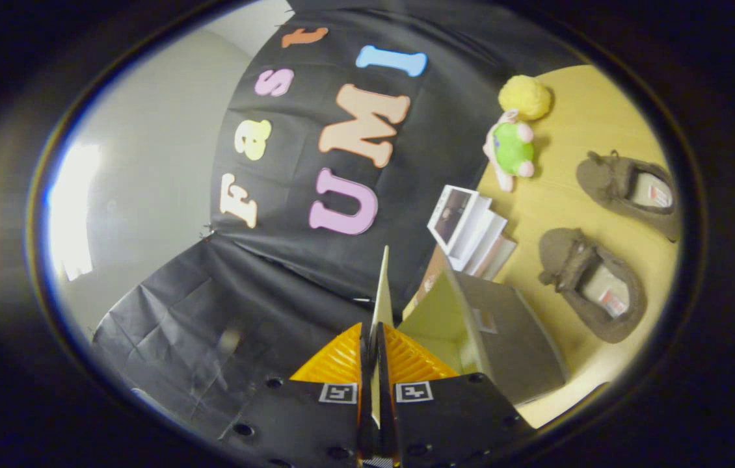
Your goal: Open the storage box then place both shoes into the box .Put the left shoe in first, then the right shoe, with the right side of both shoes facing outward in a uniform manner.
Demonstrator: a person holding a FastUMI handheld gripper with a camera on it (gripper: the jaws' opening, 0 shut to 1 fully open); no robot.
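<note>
Storage box (510, 344), lower right of the frame, standing open on the yellow surface (588, 110); its thin lid flap (382, 292) rises edge-on at lower centre, pinched between the two fingers of the tool (374, 351) (narrow, both fingers pressing on the flap). Two brown shoes (592, 283) (631, 192) lie at right, apart from the box. Booklets (468, 227) and a plush toy (510, 149) sit above.

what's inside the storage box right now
The gripper is shut on the lid. The storage box shows bare inner wall; its floor is hidden. Both shoes sit outside on the table.
</note>
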